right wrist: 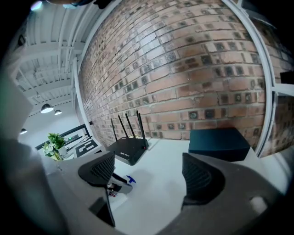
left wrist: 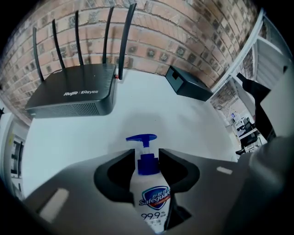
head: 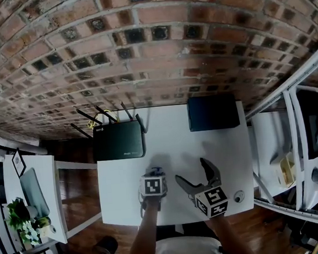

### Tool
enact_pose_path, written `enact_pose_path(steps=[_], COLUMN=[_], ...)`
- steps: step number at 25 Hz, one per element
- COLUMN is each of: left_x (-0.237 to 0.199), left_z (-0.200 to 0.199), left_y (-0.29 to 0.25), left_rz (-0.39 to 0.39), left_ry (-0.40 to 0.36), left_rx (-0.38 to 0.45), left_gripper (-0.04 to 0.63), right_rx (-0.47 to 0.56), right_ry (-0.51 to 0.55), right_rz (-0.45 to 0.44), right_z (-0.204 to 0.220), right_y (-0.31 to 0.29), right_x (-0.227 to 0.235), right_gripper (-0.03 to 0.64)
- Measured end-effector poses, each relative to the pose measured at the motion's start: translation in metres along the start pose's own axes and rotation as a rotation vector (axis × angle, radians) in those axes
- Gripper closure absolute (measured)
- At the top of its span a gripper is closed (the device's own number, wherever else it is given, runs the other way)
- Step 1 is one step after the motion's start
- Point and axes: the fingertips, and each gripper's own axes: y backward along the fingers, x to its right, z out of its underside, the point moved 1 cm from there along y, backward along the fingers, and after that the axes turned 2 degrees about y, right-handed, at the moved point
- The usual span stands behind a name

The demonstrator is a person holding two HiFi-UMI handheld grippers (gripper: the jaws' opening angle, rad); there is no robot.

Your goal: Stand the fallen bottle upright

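White plastic bottle (left wrist: 149, 195) is gripped by the left tool (left wrist: 147, 155) near the front edge of the tabletop (left wrist: 82, 137), not yet stood upright; the right tool (right wrist: 149, 173) is held wide, empty.

A white bench (head: 171, 144) stands against a brick wall, its top rectangular and plain. Four things lie on it. Taking the head view as the clock face, with 12 o'clock at the wall, a black router (head: 118, 139) sits at about 10 o'clock near the left edge, its thin antennas (head: 100, 116) rising at its back. A dark, flat box (head: 213, 112) rests at about 1 o'clock, against the back edge and well apart from the router. A white pump bottle (left wrist: 149, 195) with a blue pump head lies at about 6 o'clock, close to the near edge, its pump pointing toward 12. A small round object (head: 238, 196), too small to tell what it is, sits at about 4 o'clock by the near right corner.
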Motion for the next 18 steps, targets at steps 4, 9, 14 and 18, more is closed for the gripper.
enact_pose_path(steps=[4,9,14,18], left_x=[0.012,0.019,0.007,-0.002], left_z=[-0.001,-0.012,-0.037,-0.051], left_y=[0.009,0.034,0.065,0.088], left_rz=[0.037,0.056,0.012,-0.021], left_ry=[-0.056,-0.094,-0.101,-0.1], left_rx=[0.067,0.184,0.314,0.399], left_gripper=[0.439,0.44,0.44,0.443], right_rx=[0.009,0.03,0.047,0.063], right_ry=[0.013,0.035,0.065,0.089], right_rz=[-0.004,-0.002,-0.015,-0.021], right_z=[-0.008,-0.018,-0.03,-0.043], right_y=[0.006,0.012,0.012,0.012], right_x=[-0.008,-0.013,-0.021,-0.023], right_gripper=[0.17,0.17,0.17,0.17])
